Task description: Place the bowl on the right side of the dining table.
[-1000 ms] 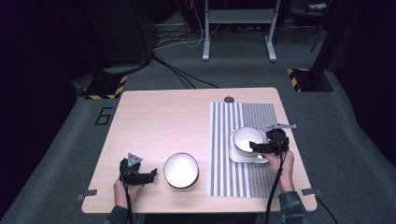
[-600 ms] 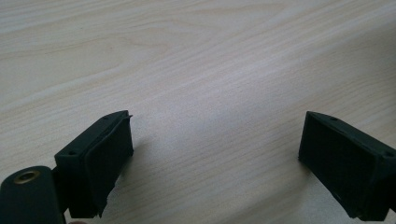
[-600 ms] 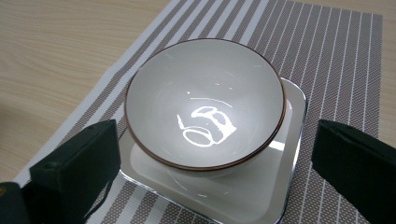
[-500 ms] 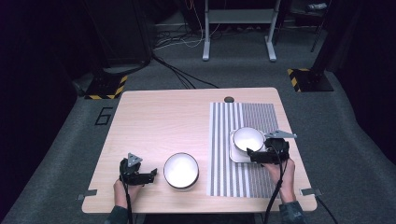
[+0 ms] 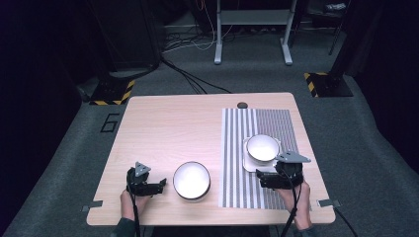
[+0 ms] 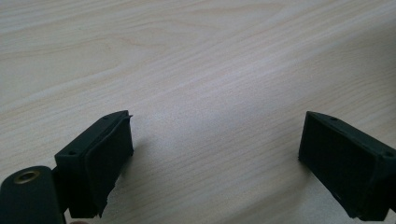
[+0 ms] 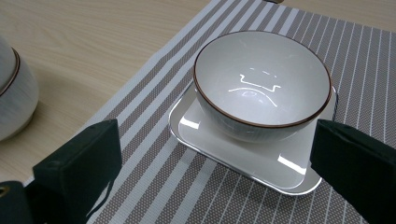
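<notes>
Two hand-held grippers sit low at the near edge of a pale wooden surface [image 5: 163,128], each gripped by a person's hand rising from the 6 o'clock side of the high view. The left hand-held gripper [image 5: 157,186] rests on bare wood near the 7 o'clock corner, jaws spread wide with nothing between them; its own view shows wood grain between the two black pads [image 6: 109,163]. Just beside it, toward 3 o'clock, stands a white bowl with a dark rim [image 5: 191,180], apart from the jaws. The right hand-held gripper [image 5: 263,178] hovers over the near part of a grey-and-white striped placemat [image 5: 237,148] at about 5 o'clock, jaws likewise wide and holding nothing. Directly beyond it, toward 12 o'clock, a second white bowl with a brown rim [image 7: 261,81] sits upright on a small square white plate [image 7: 243,161] that lies flat on the placemat; the open jaws frame this bowl in the right gripper view without touching it. Farther back, a small dark round disc [image 5: 242,105] lies at the far edge of the surface, at 12 o'clock from the placemat.
</notes>
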`<control>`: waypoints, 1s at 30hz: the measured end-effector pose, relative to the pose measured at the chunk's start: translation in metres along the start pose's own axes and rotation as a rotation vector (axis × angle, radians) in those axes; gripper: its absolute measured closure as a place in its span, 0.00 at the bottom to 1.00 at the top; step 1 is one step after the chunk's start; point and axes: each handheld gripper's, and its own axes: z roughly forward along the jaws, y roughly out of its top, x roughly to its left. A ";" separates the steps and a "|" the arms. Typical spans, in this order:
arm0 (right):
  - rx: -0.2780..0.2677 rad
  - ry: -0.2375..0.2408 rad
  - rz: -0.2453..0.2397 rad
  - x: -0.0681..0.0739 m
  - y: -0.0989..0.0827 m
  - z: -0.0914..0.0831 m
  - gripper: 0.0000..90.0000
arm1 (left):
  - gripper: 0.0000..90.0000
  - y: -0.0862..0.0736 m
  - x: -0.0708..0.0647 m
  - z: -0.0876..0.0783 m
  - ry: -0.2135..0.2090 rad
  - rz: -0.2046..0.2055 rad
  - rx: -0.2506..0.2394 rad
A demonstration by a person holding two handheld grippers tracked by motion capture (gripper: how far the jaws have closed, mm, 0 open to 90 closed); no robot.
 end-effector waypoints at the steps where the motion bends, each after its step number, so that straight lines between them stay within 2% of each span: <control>1: 0.000 0.002 0.002 0.001 -0.001 0.000 0.02 | 0.10 0.000 0.000 0.000 0.000 0.000 0.000; 8: 0.032 -0.011 -0.017 0.005 -0.018 0.001 0.02 | 0.10 0.000 0.000 0.000 -0.001 0.000 0.000; 17: 0.066 -0.024 0.013 0.003 -0.043 0.009 0.02 | 0.10 0.000 0.000 0.000 0.000 0.000 0.001; 20: 0.071 -0.043 0.019 0.002 -0.048 0.010 0.02 | 0.10 0.000 0.000 0.000 -0.001 -0.001 0.003; 22: 0.069 -0.053 0.032 -0.003 -0.053 0.011 0.02 | 0.10 0.000 0.000 0.000 -0.002 0.001 0.003; 24: 0.088 -0.085 0.046 -0.011 -0.059 0.014 0.02 | 0.10 0.000 0.000 0.000 -0.002 0.002 0.003; 30: 0.119 -0.164 0.129 -0.051 -0.073 0.026 0.04 | 0.10 0.001 -0.001 0.000 -0.005 0.004 0.003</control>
